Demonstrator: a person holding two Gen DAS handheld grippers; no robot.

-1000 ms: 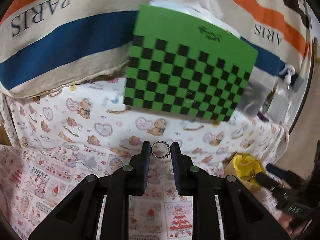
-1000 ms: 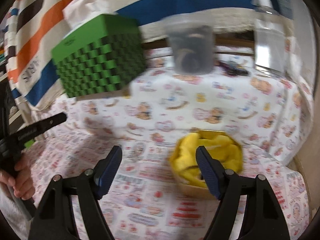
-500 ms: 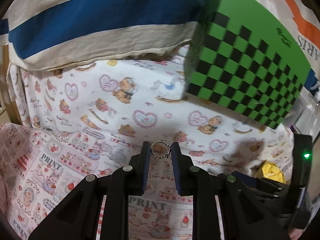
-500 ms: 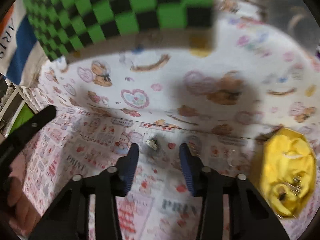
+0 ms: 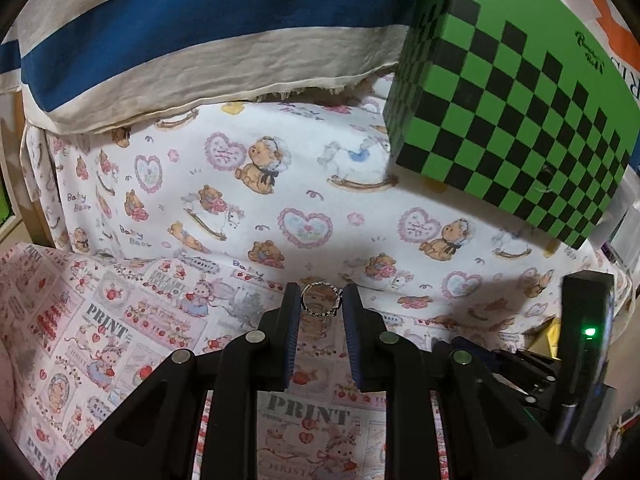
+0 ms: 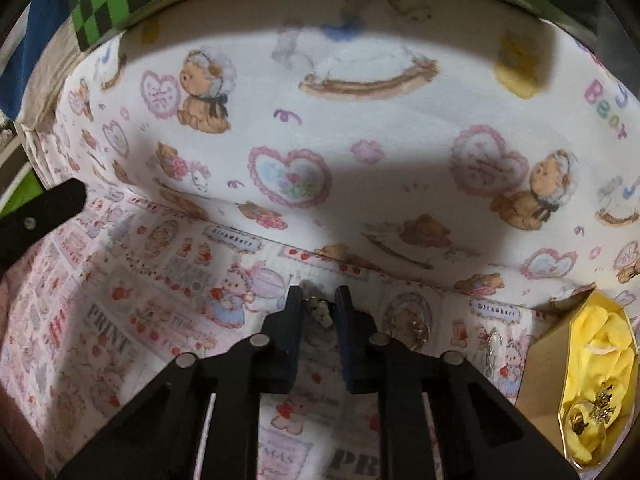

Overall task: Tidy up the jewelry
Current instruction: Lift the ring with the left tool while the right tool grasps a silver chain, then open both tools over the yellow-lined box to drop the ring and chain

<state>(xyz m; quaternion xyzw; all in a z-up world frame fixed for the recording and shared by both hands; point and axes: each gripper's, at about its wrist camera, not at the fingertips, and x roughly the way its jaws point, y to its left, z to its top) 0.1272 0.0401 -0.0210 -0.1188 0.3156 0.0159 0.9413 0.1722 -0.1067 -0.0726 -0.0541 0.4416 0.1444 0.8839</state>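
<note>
Ring, thin and silver-toned, stands upright between the tips of the left gripper, whose jaws are clamped on its two sides, holding it clear of the cloth below. Under and ahead of these fingers lies a pink printed cloth with strawberries and the word PRINT; beyond it spreads a white cloth patterned with bears, hearts and rocking horses. Up and to the right of the claw stands a green box with black checks, and behind it hangs a cream fabric with a blue stripe. Low at the right edge of the left wrist view the other tool's black body shows a small green light.

In the right wrist view, the right gripper has its jaws drawn in almost fully on a small pale earring with a gold-toned hook, pinched between the blue pads just over the pink cloth. To the right of this claw a few more small pieces lie on the cloth, too blurred to name. Further right sits a gold box lined with yellow cloth, and gold jewelry rests in its near end.
</note>
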